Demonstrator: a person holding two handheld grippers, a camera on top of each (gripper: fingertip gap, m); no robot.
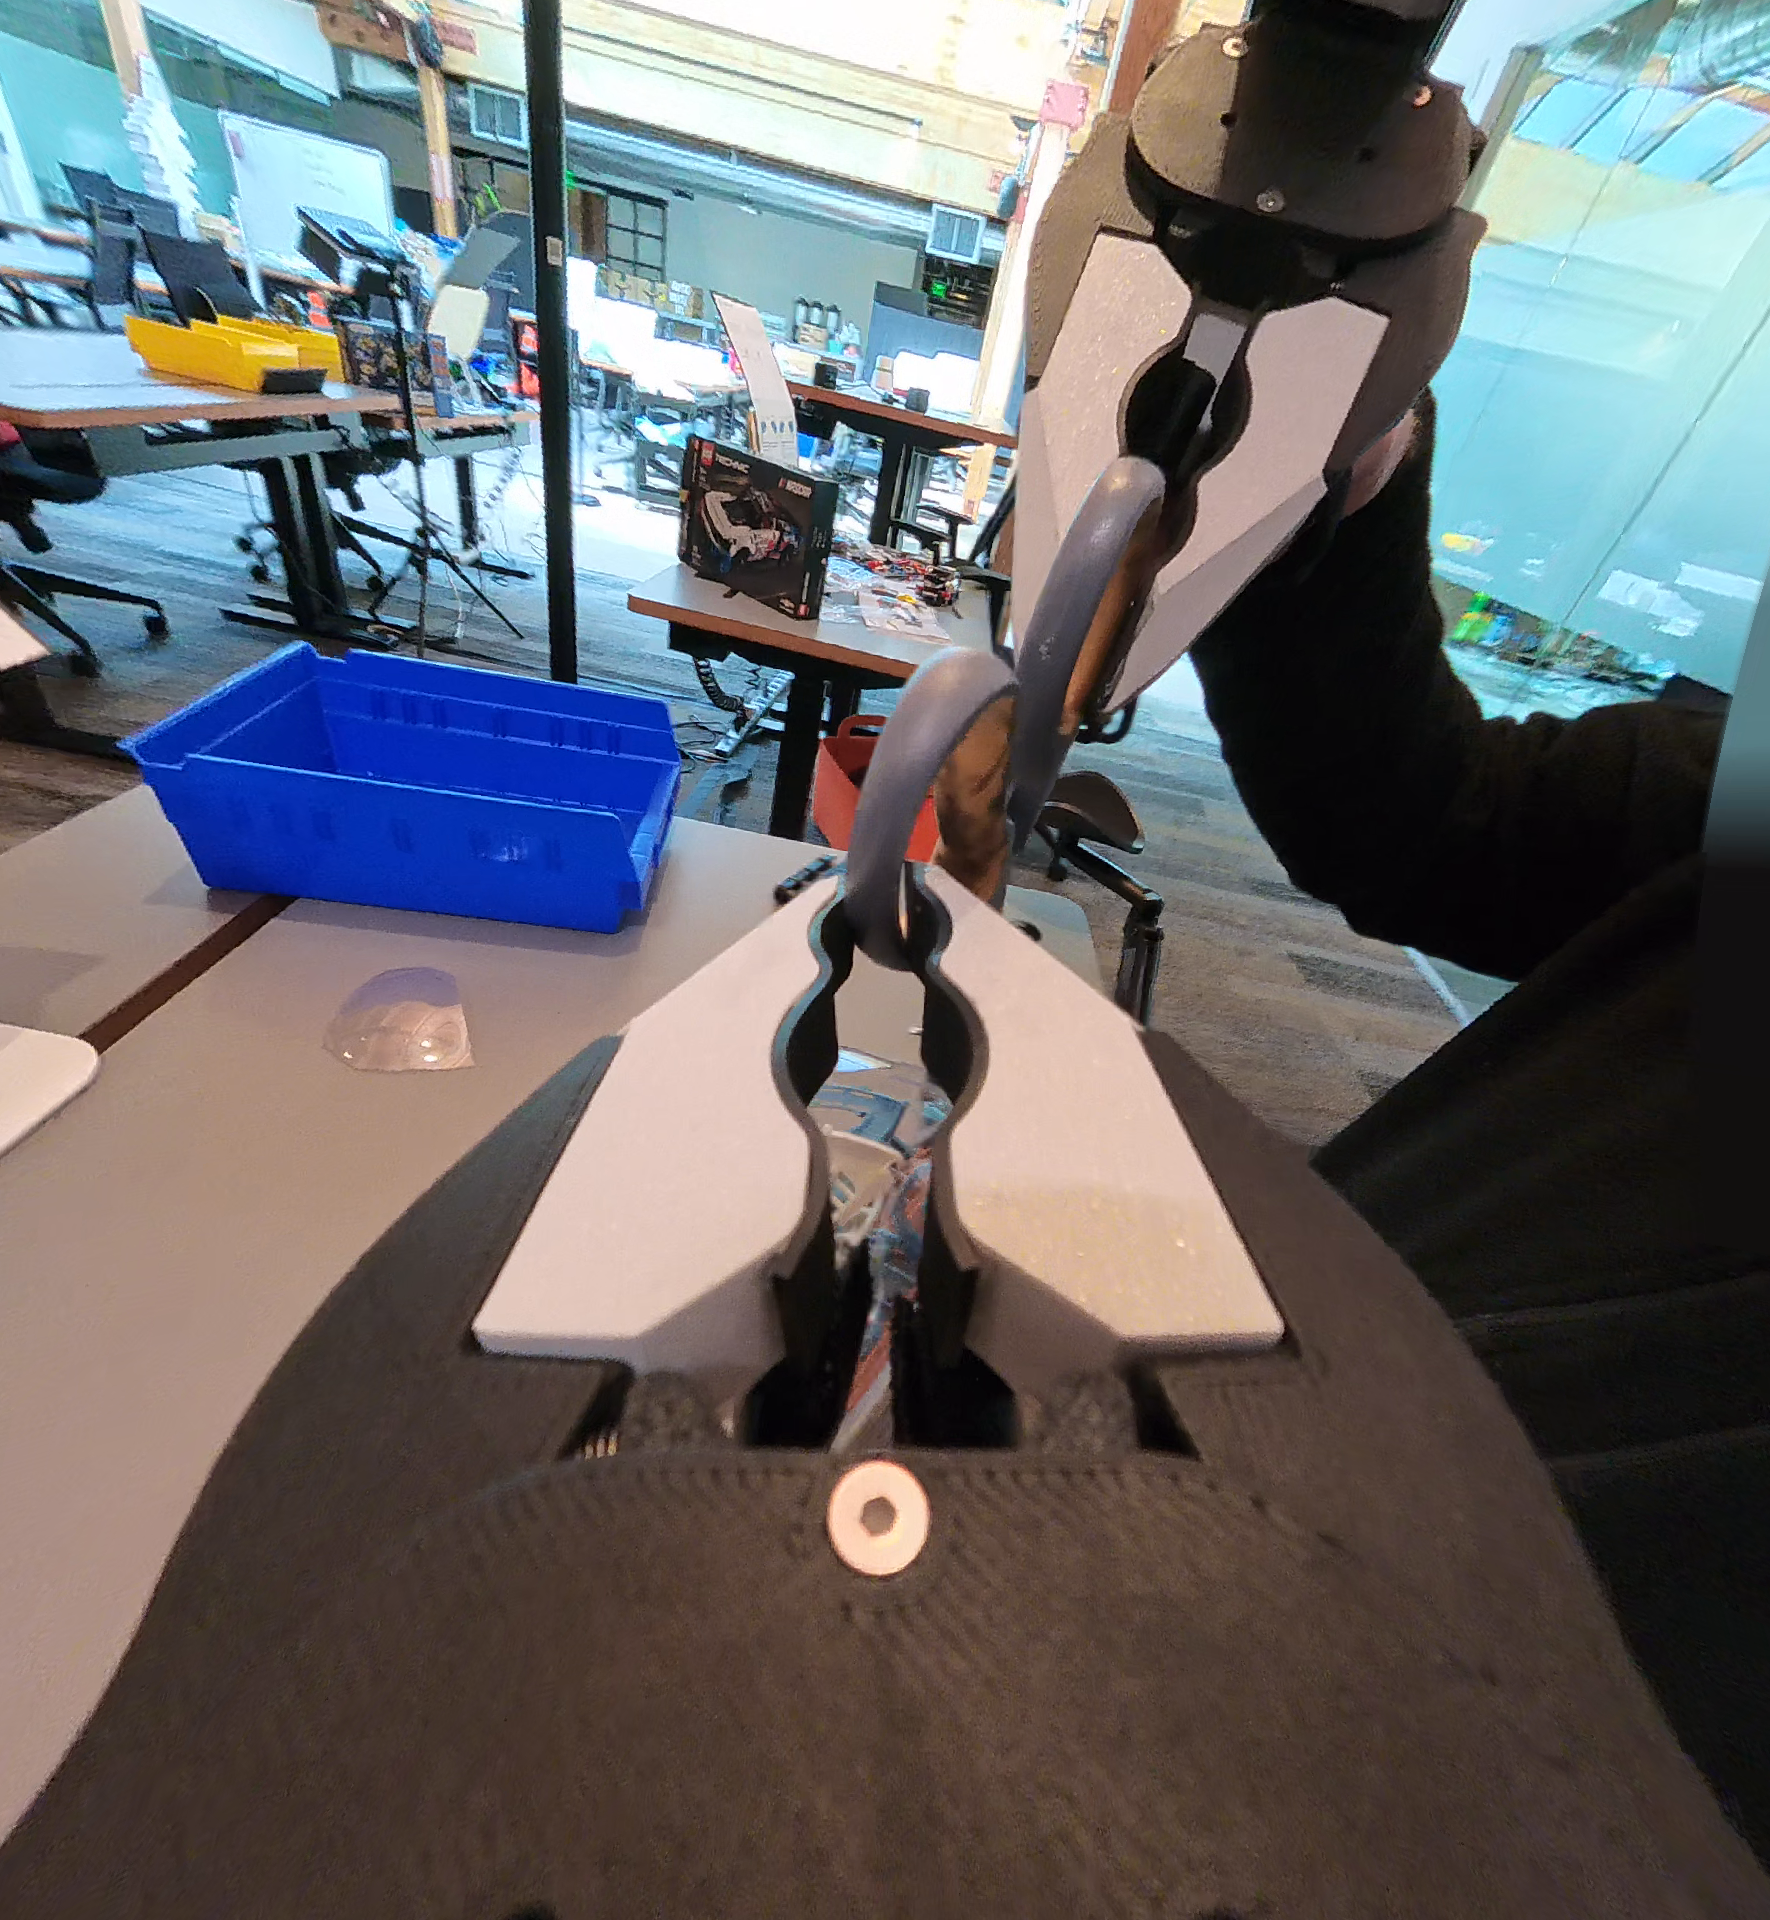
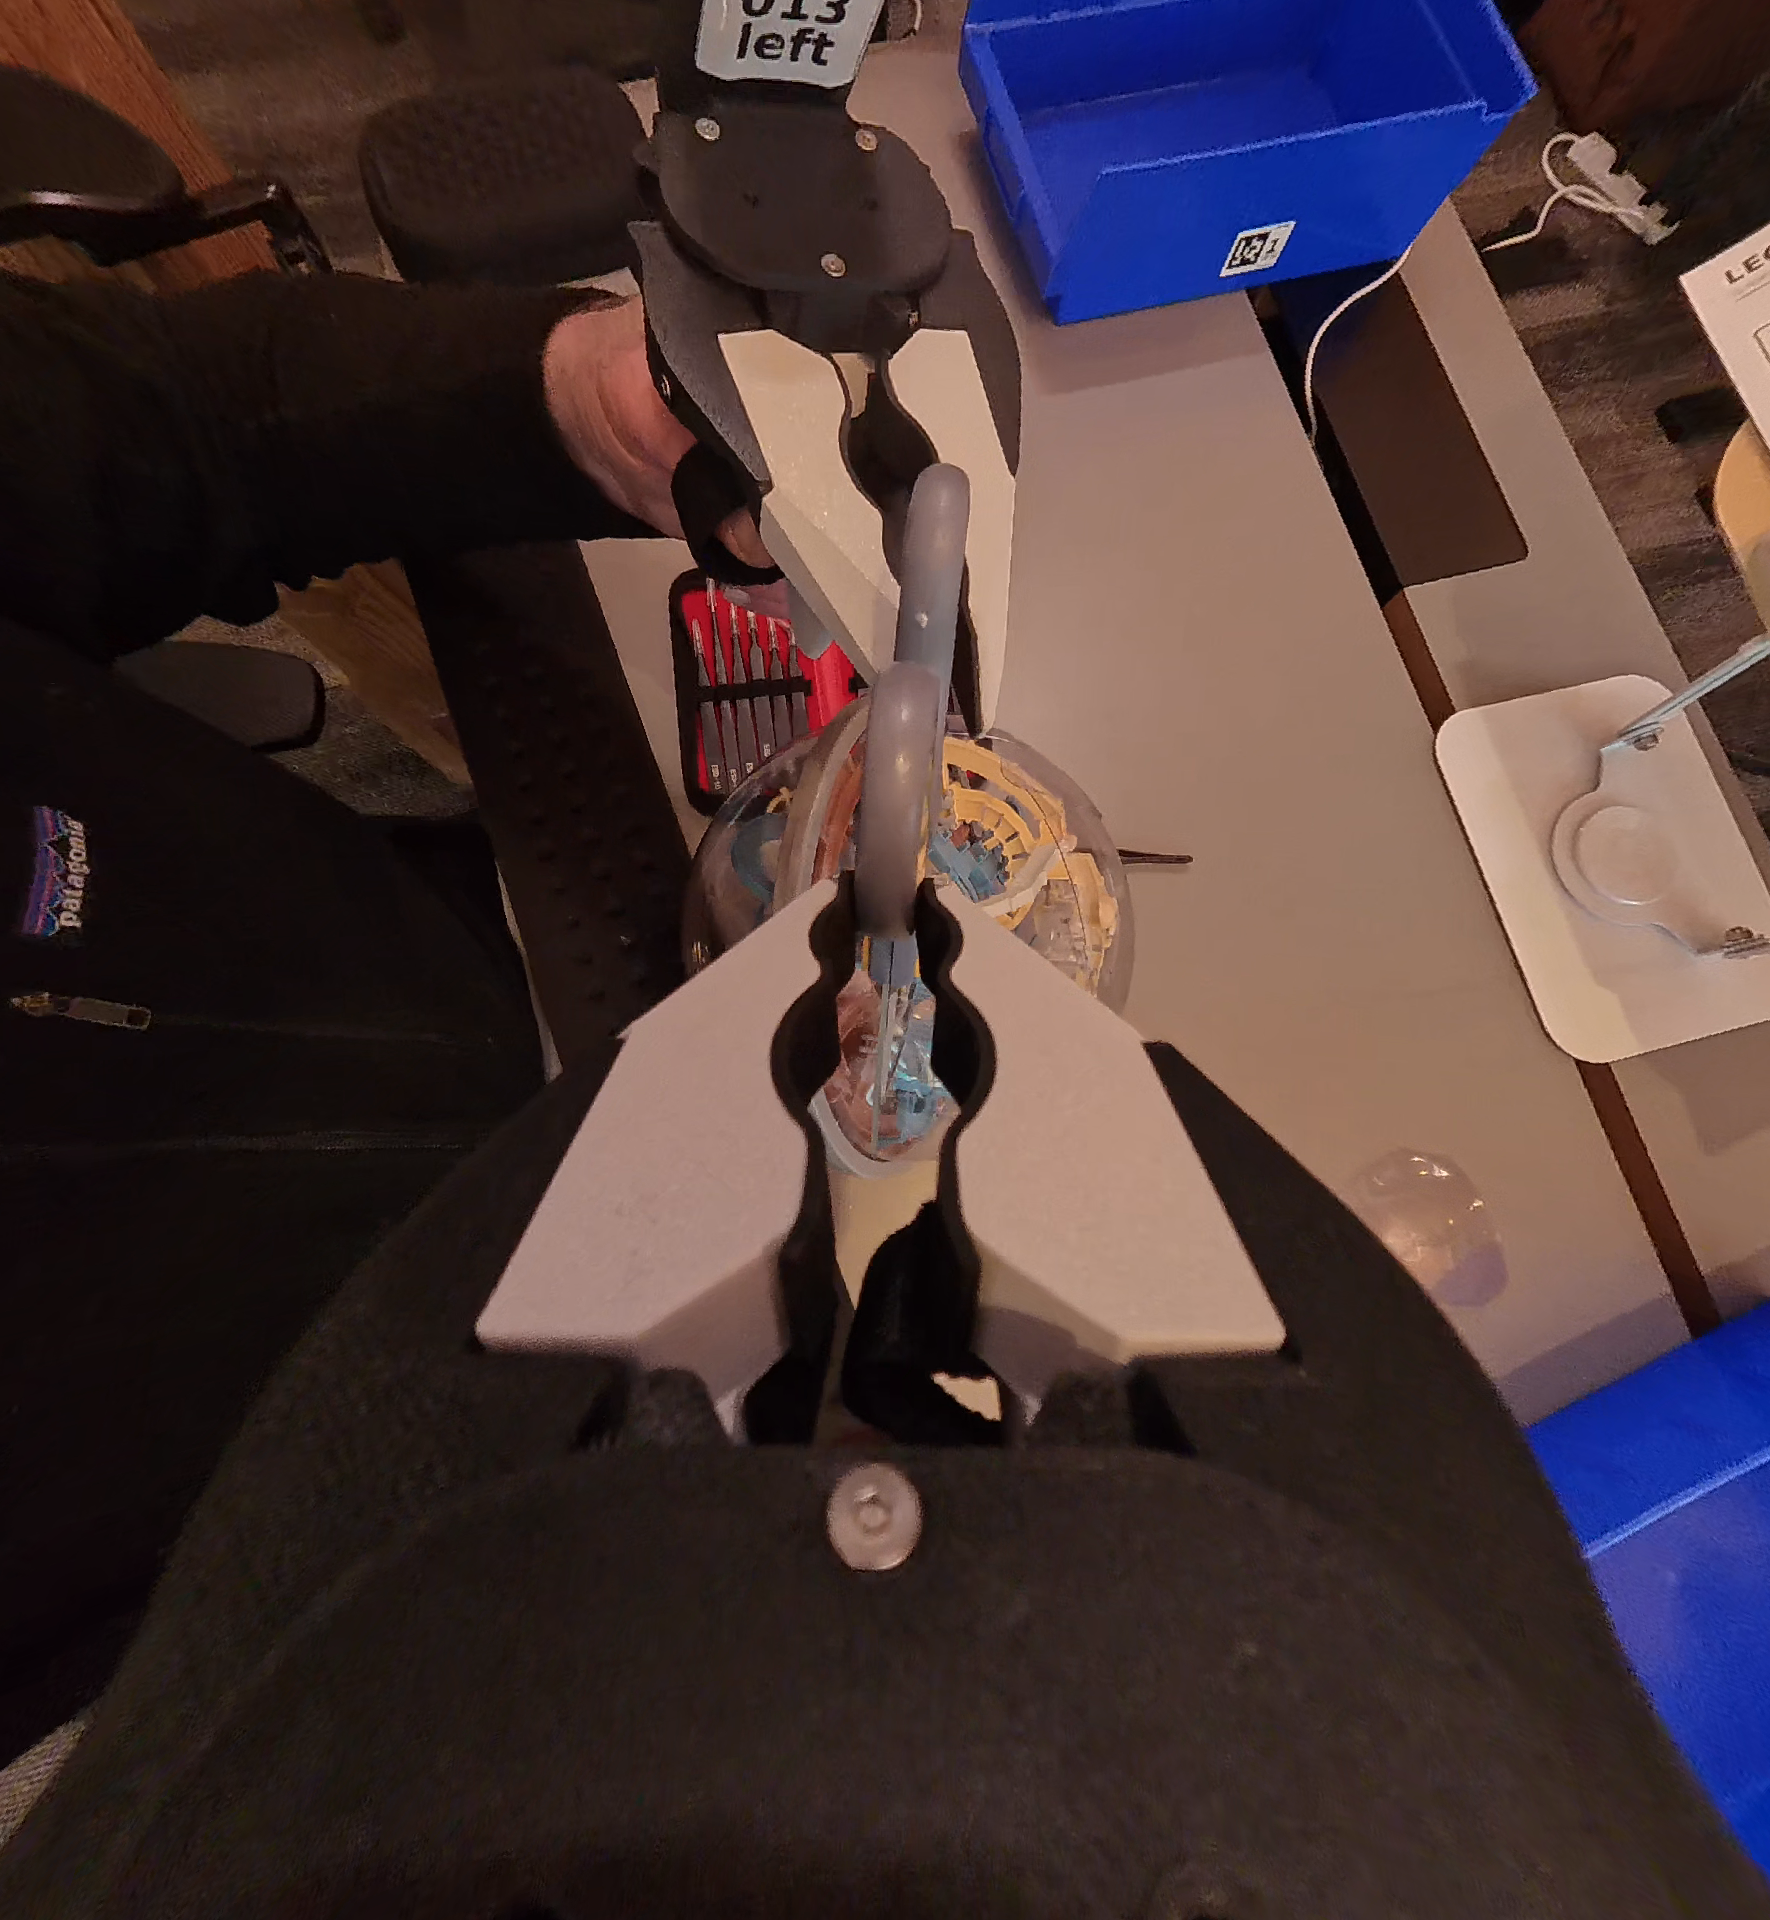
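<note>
The left tongs point(image 1: 886, 925) clamp one grey-blue plastic scissor handle loop point(image 1: 896, 769); the right tongs point(image 2: 886, 914) clamp the other grey-blue loop point(image 2: 902, 790). Beneath sits a clear plastic maze globe point(image 2: 1047, 831) on the grey surface point(image 2: 1203, 644); a blue plastic bin point(image 1: 393, 790) stands at ten o'clock.

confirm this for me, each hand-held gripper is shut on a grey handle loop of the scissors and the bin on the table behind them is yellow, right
Not quite: the bin on the table is blue, as the left wrist view shows. The rest holds: the left hand-held gripper and the right hand-held gripper are each shut on a grey handle loop of the scissors.
</note>
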